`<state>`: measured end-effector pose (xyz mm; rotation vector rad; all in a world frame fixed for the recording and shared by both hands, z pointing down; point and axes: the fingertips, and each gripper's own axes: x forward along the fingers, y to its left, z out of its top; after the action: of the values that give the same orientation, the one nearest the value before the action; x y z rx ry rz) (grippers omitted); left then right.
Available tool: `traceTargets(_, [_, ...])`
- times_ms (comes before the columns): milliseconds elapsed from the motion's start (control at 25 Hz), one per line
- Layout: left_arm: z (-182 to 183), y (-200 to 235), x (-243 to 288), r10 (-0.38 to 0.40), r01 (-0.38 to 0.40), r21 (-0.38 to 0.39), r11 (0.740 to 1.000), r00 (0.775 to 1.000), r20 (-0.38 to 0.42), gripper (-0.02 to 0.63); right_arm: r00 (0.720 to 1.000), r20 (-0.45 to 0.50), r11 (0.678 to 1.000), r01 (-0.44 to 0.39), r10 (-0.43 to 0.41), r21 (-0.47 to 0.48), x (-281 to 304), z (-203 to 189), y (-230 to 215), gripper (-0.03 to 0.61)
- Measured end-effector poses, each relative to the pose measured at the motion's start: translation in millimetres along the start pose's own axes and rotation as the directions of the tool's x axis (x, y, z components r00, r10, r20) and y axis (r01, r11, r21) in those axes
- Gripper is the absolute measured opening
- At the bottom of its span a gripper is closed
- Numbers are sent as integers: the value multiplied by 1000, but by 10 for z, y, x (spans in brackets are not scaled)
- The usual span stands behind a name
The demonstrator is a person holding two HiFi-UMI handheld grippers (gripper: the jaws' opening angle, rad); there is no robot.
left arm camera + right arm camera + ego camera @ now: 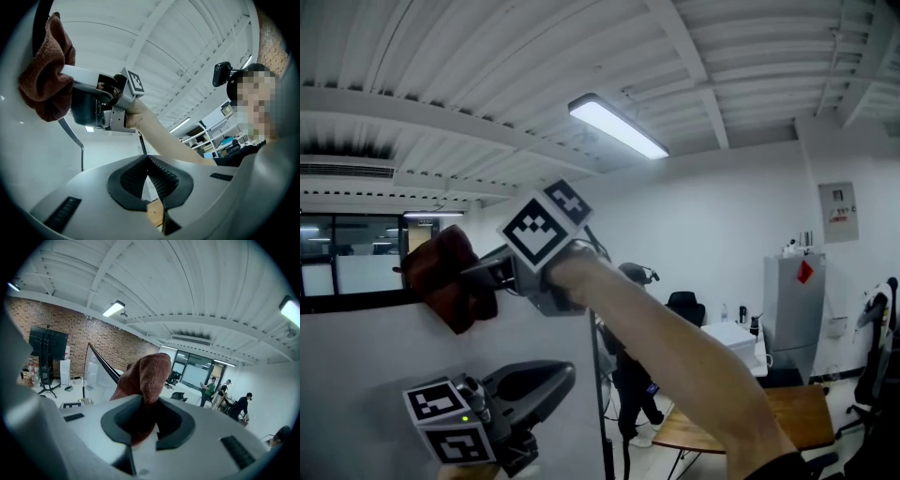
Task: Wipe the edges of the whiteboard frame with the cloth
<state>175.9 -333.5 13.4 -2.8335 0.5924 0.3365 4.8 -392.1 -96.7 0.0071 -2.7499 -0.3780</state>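
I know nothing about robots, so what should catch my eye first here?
A reddish-brown cloth, clamped in the right gripper, sits high up at the top edge of the whiteboard. Below it the left gripper hangs with its jaws together and nothing in them. A bright strip light glows on the ribbed ceiling overhead.

In the head view, the cloth (pixel 442 278) sits on the top edge of the whiteboard (pixel 375 370) at 9 o'clock. The right gripper (pixel 486 272) is just right of the cloth. The left gripper (pixel 555 377) is below, at 7 o'clock. A table (pixel 787 412) stands behind at 4 o'clock.
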Motion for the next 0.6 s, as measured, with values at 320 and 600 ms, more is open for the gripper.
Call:
traceTargets(320, [-136, 241, 175, -29, 29, -20, 999, 999, -14, -11, 999, 35, 999, -6, 5, 33, -109, -58, -305, 72])
traceTargets(600, [-62, 423, 216, -104, 105, -66, 992, 994, 20, -11, 997, 46, 996, 55, -58, 64, -233, -62, -621, 72])
